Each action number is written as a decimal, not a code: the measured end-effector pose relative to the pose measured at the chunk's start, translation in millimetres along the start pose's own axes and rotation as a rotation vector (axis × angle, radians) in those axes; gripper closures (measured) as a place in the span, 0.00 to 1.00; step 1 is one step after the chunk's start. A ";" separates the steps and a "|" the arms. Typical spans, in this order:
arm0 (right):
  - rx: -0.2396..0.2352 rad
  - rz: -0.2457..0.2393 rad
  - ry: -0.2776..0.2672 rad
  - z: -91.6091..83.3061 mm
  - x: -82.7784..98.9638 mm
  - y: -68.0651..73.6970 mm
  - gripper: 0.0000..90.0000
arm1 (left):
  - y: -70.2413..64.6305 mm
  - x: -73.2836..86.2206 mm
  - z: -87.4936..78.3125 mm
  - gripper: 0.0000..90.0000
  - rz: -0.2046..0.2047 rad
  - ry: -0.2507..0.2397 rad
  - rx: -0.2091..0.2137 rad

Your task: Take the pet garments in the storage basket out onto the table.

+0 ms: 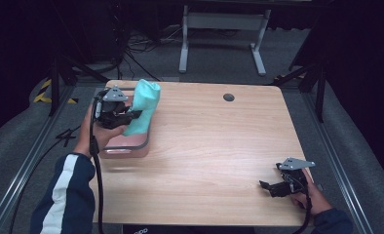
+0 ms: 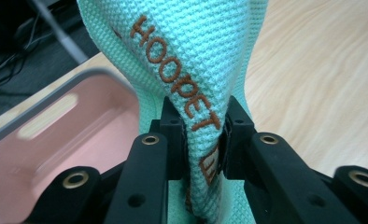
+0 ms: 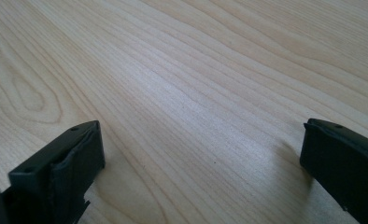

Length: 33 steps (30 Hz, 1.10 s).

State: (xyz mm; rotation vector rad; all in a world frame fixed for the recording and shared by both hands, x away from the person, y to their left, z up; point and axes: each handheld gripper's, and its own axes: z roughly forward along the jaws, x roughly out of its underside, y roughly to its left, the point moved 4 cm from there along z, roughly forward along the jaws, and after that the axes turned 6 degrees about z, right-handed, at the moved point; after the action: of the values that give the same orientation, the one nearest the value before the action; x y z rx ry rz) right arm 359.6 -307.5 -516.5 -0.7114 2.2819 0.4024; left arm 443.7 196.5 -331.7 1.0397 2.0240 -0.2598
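Broadly, a light wooden table (image 1: 214, 146) is seen, with a pink bin (image 1: 126, 144) set near its far-left corner. A mint-green waffle-weave cloth (image 2: 191, 56), lettered "HOOPET" in brown, is held upright over the bin's right edge, pinched between the closed jaws of the left gripper (image 2: 203, 140), whose pads press it from both sides. That gripper is carried above the bin by a hand (image 1: 90, 129) in a blue, white-striped sleeve. Near the table's front-right corner, the right gripper (image 3: 201, 154) is held low over bare wood, jaws spread wide with nothing between them.
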 end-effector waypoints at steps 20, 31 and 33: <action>0.000 0.000 0.000 0.0 0.0 0.0 0.00 | -67.2 -40.5 50.8 0.84 0.130 0.007 0.159; 0.000 0.000 0.000 0.0 0.0 0.0 0.00 | -98.0 -41.3 98.7 0.84 0.151 0.070 0.234; 0.000 0.000 0.000 0.0 0.0 0.0 0.00 | -101.6 -37.8 109.2 0.84 0.158 0.095 0.239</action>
State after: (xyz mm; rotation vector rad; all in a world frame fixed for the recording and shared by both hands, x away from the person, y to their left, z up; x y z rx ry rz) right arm 359.6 -307.5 -516.5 -0.7115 2.2817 0.4023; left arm 442.6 54.4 -390.8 1.3769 2.0156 -0.3817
